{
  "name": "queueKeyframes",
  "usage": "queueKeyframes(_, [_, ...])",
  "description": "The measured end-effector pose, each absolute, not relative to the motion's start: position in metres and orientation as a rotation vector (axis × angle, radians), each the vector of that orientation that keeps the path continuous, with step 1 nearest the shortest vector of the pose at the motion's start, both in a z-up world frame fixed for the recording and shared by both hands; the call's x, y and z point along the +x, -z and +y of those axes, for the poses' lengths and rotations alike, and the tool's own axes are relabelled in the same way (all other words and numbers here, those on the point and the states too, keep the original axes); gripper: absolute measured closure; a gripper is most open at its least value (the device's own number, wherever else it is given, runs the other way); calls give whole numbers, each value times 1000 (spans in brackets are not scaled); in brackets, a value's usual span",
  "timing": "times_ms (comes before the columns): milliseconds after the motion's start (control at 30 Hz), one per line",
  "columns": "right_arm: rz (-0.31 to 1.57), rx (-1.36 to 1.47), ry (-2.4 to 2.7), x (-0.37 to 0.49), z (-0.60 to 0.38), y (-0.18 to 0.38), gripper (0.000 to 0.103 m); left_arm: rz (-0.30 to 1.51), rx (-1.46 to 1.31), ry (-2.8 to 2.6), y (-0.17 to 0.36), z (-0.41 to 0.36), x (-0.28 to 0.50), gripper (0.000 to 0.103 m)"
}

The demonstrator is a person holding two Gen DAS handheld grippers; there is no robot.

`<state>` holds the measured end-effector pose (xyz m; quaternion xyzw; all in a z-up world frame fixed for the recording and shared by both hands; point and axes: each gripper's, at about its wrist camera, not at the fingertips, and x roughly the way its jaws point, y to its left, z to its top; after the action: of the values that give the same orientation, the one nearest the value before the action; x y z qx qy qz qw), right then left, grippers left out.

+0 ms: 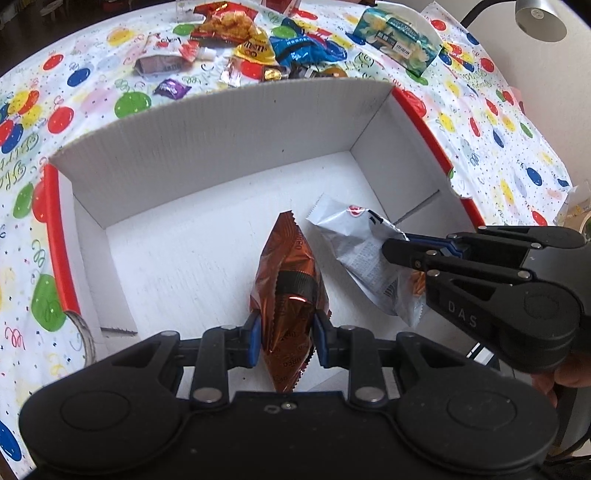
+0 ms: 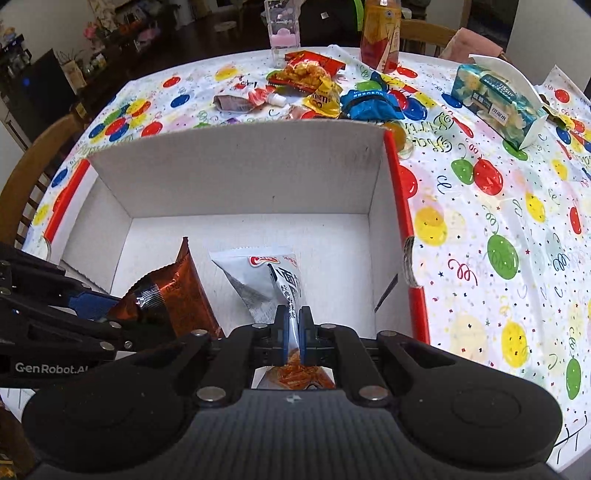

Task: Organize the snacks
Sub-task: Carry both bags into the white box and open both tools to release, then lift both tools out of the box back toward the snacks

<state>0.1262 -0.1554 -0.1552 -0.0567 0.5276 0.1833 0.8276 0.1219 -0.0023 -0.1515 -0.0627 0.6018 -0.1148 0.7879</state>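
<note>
A white cardboard box [image 1: 221,122] with red rims sits open below both grippers. My left gripper [image 1: 286,332] is shut on a copper-brown snack packet [image 1: 288,258], which hangs over the box floor. My right gripper [image 2: 293,332] is shut on a silver-white snack packet [image 2: 266,284] with a red logo, also over the box floor. In the left wrist view the right gripper [image 1: 397,249] pinches that silver packet [image 1: 362,254] from the right. In the right wrist view the left gripper [image 2: 107,306] holds the brown packet [image 2: 173,295] at the left.
Beyond the box's far wall lie several loose snacks on the balloon-print tablecloth [image 2: 480,221]: a red-orange bag [image 2: 306,70], a yellow packet [image 2: 323,99], a blue bag [image 2: 371,105]. A tissue box [image 2: 495,99] stands at the right, a bottle [image 2: 380,33] at the far edge, and a wooden chair [image 2: 33,173] left.
</note>
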Motion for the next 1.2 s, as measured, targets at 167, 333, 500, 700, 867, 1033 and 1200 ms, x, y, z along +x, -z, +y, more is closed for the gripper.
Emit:
queueKeyframes(167, [1139,-143,-388,123,-150,162,98,1304,-145,245,156,-1,123,77])
queueKeyframes(333, [1146,-157,-390,121,-147,165,98,1315,-149,228,160,3,123,75])
queueKeyframes(500, [1142,-148,-405,121,-148,164,98,1316,-126,211,160,4,123,70])
queueKeyframes(700, [1137,-152,-414,120,-147,161,97,1287,-90,182,156,6,120,39])
queueKeyframes(867, [1126,-126,-430,119,-150,153,97,1254,-63,191,146,3,115,33])
queueKeyframes(1033, [1096,-85,-464,114,-157,134,97,1210,-46,189,131,0,109,29])
queueKeyframes(1200, [1059,-50,-511,108,-165,111,97,1146,-54,192,109,1,102,22])
